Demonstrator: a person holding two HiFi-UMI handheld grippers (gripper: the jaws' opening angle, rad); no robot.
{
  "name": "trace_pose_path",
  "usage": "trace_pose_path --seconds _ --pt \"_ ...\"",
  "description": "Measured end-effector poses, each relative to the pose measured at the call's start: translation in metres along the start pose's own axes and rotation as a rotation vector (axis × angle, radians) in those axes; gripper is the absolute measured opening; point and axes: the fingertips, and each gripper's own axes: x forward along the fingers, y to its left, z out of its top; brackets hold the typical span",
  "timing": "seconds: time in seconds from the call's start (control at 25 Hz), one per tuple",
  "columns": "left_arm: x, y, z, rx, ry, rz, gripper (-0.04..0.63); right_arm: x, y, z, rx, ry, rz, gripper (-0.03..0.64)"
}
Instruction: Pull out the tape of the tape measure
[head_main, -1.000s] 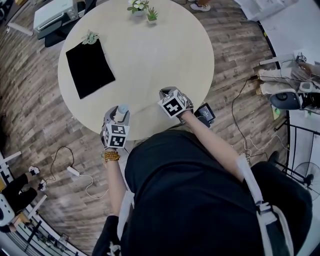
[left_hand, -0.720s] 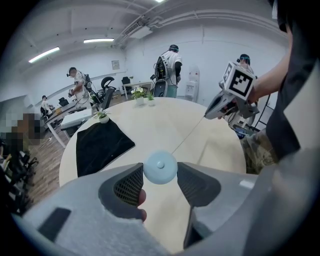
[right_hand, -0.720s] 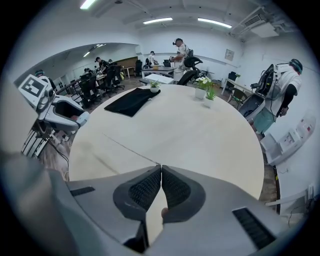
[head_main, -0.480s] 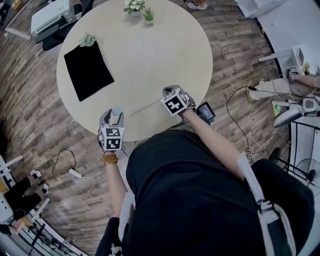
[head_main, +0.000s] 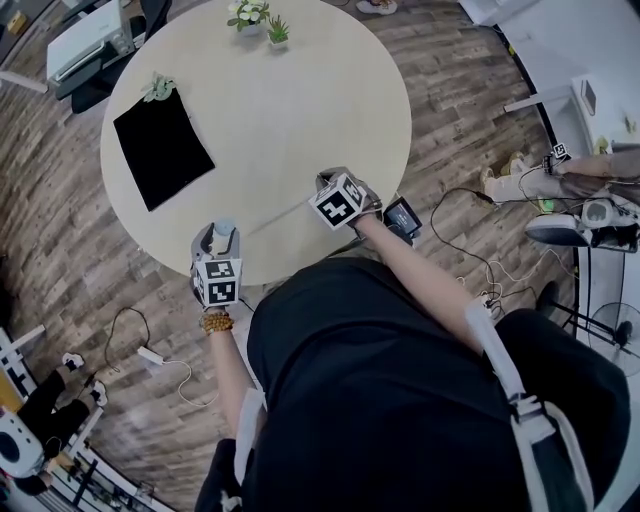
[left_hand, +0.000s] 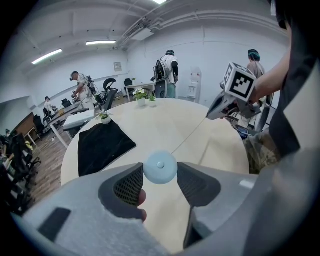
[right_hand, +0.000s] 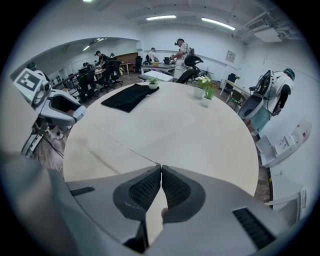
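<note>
Head view looks down on a round pale counter, with a black cloth lying flat at its far left and two small potted plants at the far edge. At the near left edge, the left tongs grasp the tape measure. In the left gripper view it is a round, pale blue case pinched between the two pads. From the case a thin tape runs out taut, just above the counter, rightward to the right tongs, which are close to the near right edge. In the right gripper view those tongs are clenched together on the tape's end, and the strip leads away from their tips across the counter toward the left tongs.
</note>
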Motion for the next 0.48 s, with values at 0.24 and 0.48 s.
trace_pose_path --seconds 0.24,0.48 --pt "-0.007 0.022 -0.009 -0.016 0.015 0.072 0.222 0.0 -0.014 -0.009 0.029 0.015 -0.042 0.008" --pt "-0.011 0.022 -0.016 -0.04 0.041 0.067 0.223 -0.009 -0.021 -0.011 0.0 0.007 -0.053 0.008"
